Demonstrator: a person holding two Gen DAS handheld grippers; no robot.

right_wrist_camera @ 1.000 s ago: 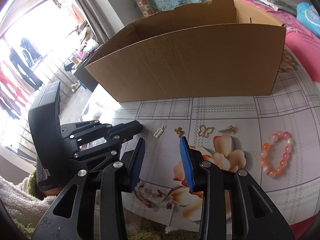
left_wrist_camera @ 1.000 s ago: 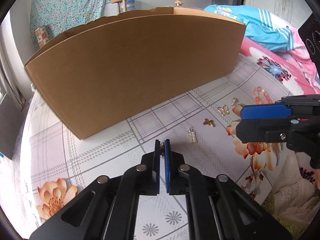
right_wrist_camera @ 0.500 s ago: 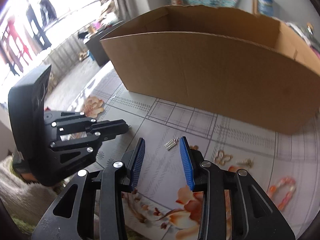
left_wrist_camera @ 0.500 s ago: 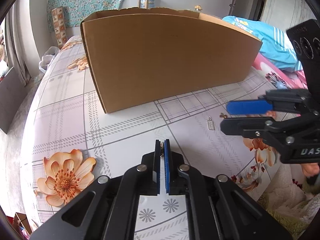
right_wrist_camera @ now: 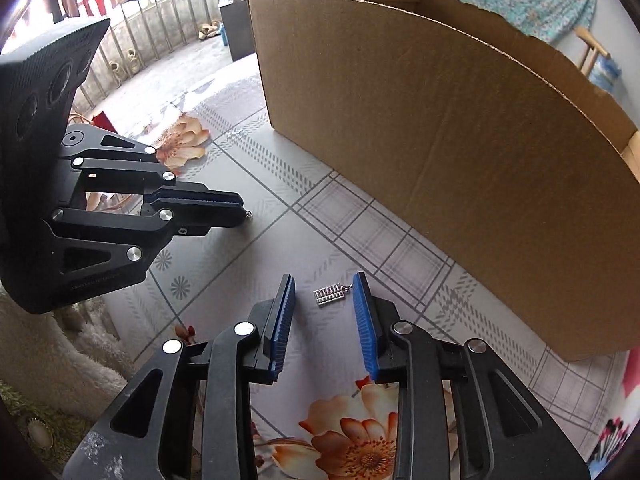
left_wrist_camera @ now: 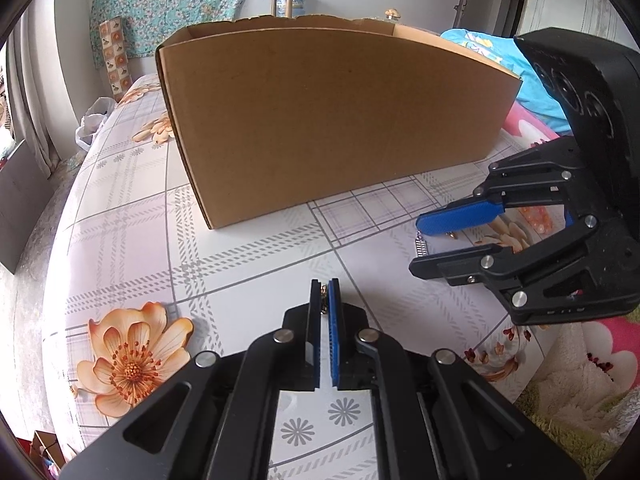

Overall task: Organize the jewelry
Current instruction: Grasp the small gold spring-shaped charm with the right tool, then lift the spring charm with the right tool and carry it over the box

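The left gripper (left_wrist_camera: 324, 294) is clamped on a small gold charm (left_wrist_camera: 325, 290) (only its edge shows), held above the floral tablecloth (left_wrist_camera: 132, 216). The right gripper (right_wrist_camera: 324, 300) stands apart around a silver abacus charm (right_wrist_camera: 329, 295) lying on the cloth, near the cardboard box (right_wrist_camera: 460, 128).

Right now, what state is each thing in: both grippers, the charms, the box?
left gripper: shut on a small gold charm, held above the tablecloth.
right gripper: open, fingers either side of the silver charm.
silver charm: lying flat on the tablecloth, not gripped.
cardboard box: upright, open at the top; inside hidden.
bead bracelet: on the tablecloth, mostly hidden behind the right gripper.
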